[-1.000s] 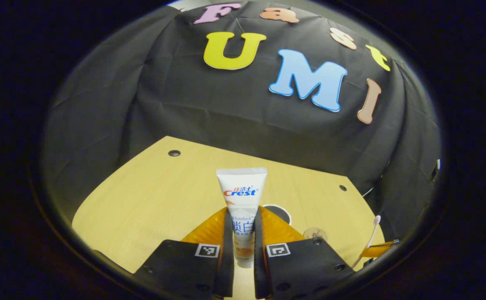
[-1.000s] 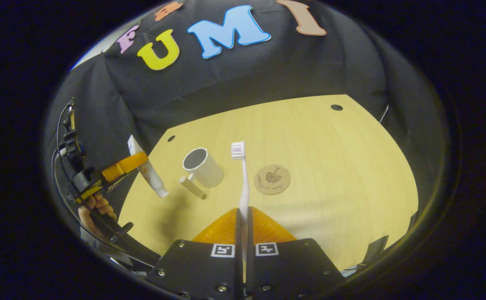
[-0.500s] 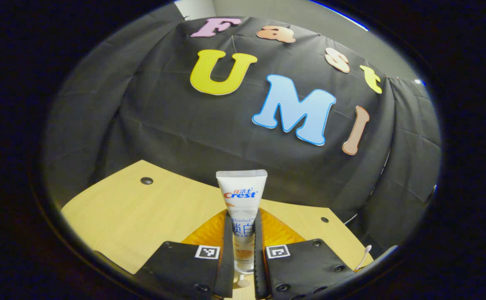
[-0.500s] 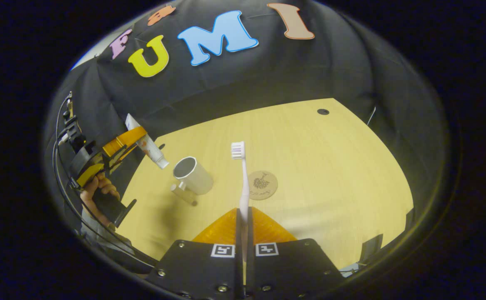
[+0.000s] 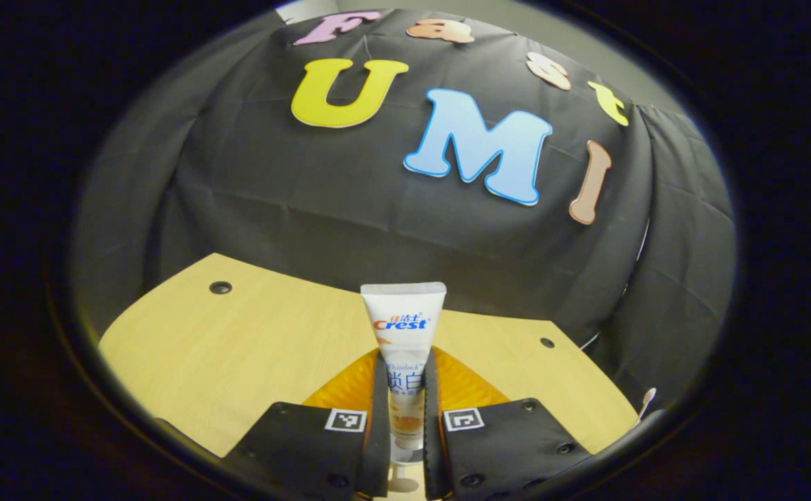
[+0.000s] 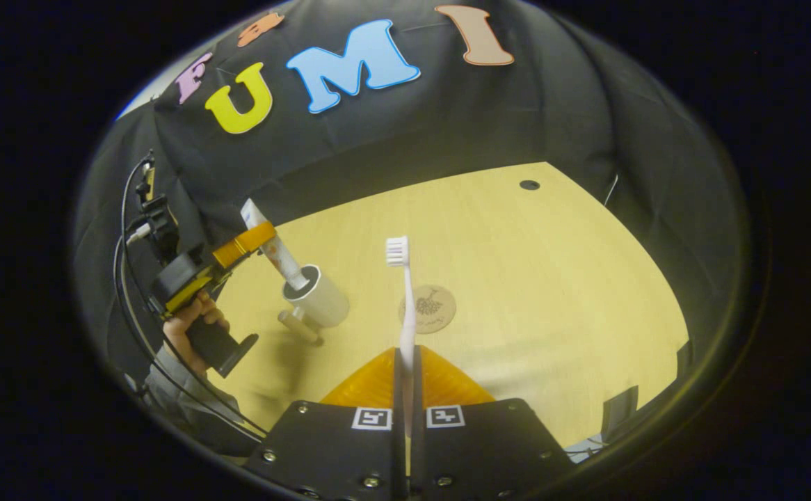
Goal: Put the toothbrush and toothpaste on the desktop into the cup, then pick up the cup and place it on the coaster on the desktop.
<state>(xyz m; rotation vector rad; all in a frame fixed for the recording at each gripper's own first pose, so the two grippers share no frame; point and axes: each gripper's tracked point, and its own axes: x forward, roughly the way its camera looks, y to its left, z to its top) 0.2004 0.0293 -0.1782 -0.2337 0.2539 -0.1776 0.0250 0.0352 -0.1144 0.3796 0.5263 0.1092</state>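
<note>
Now left gripper (image 5: 401,390) clamping Crest toothpaste (image 5: 403,327) over cup (image 6: 316,299), right gripper (image 6: 405,376) pinching toothbrush (image 6: 404,306).

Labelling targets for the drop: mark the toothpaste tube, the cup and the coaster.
toothpaste tube (image 5: 403,316): left gripper view, upper body of the tube.
cup (image 6: 323,303): right gripper view, outer side wall.
coaster (image 6: 435,309): right gripper view, printed top face.

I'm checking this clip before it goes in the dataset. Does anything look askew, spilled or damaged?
Nothing stands out. The cup stands upright on the desk, with the tilted toothpaste, held by the left gripper, entering its mouth. The right gripper holds the toothbrush. The coaster lies flat and bare.
</note>
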